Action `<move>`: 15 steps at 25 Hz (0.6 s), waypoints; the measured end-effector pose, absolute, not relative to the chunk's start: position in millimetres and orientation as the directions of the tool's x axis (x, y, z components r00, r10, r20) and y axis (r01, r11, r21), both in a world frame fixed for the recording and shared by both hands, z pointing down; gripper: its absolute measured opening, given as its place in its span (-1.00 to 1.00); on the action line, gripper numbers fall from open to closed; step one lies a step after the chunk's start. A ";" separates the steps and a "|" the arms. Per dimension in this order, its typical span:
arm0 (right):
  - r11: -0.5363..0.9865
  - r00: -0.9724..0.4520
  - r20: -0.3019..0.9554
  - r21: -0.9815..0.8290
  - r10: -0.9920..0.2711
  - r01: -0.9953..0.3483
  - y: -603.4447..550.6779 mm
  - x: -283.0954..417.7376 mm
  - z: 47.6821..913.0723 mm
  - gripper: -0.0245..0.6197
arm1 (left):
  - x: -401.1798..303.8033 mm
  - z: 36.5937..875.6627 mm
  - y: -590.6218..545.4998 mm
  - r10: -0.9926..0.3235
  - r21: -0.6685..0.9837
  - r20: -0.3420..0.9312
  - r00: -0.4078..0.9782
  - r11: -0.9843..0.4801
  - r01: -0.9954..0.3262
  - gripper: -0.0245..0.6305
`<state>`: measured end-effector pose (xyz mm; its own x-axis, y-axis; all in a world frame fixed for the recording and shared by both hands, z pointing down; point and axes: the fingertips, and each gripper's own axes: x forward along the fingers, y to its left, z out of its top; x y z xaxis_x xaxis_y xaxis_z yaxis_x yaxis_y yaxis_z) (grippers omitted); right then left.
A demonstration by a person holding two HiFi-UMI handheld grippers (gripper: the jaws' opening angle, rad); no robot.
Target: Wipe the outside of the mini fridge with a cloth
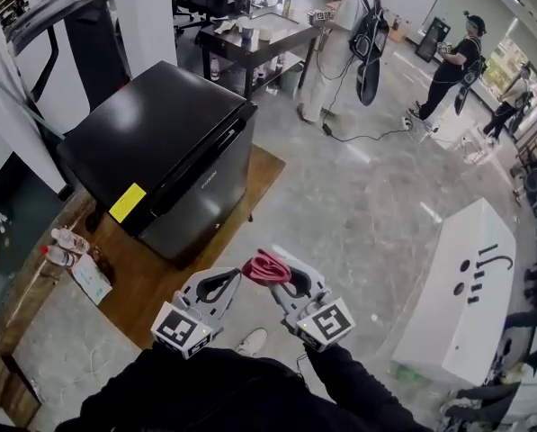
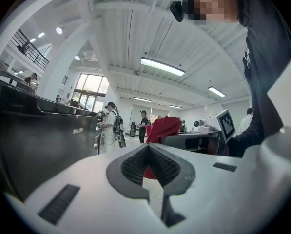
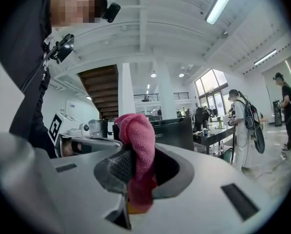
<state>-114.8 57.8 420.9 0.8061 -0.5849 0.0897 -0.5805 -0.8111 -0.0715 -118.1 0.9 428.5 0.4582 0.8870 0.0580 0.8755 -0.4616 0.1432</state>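
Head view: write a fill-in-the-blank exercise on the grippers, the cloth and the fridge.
Of the left gripper and the right gripper, the cloth sits in the ____ one.
The mini fridge is ____ in colour.
The sticker on its top is ____.
Missing words: right; black; yellow.
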 end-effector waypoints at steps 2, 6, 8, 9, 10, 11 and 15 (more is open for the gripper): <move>-0.803 0.799 0.087 -0.036 -0.595 -0.594 89.6 -119.6 408.7 -0.68 | -122.0 422.9 33.8 0.888 0.148 0.057 0.457 -0.460 0.876 -0.91; -0.811 0.808 0.076 -0.018 -0.584 -0.584 138.9 -112.4 394.9 -0.68 | -115.8 409.4 78.3 0.892 0.140 0.050 0.449 -0.451 0.881 -0.91; -0.818 0.816 0.072 0.002 -0.573 -0.575 156.8 -97.7 390.7 -0.68 | -100.0 403.1 93.9 0.893 0.130 0.048 0.448 -0.450 0.883 -0.91; -0.820 0.818 0.071 0.009 -0.570 -0.572 164.2 -90.0 389.3 -0.68 | -91.5 401.6 100.4 0.892 0.125 0.049 0.450 -0.453 0.883 -0.91; -0.821 0.820 0.070 0.016 -0.568 -0.570 170.3 -83.5 388.4 -0.68 | -84.1 400.8 105.6 0.889 0.121 0.051 0.455 -0.458 0.881 -0.91; -0.823 0.822 0.069 0.022 -0.566 -0.568 175.2 -78.3 387.5 -0.68 | -77.6 399.9 109.7 0.885 0.118 0.052 0.462 -0.465 0.877 -0.91; -0.825 0.824 0.067 0.025 -0.563 -0.565 192.8 -52.8 384.3 -0.68 | -49.8 394.3 125.8 0.872 0.114 0.026 0.489 -0.489 0.865 -0.91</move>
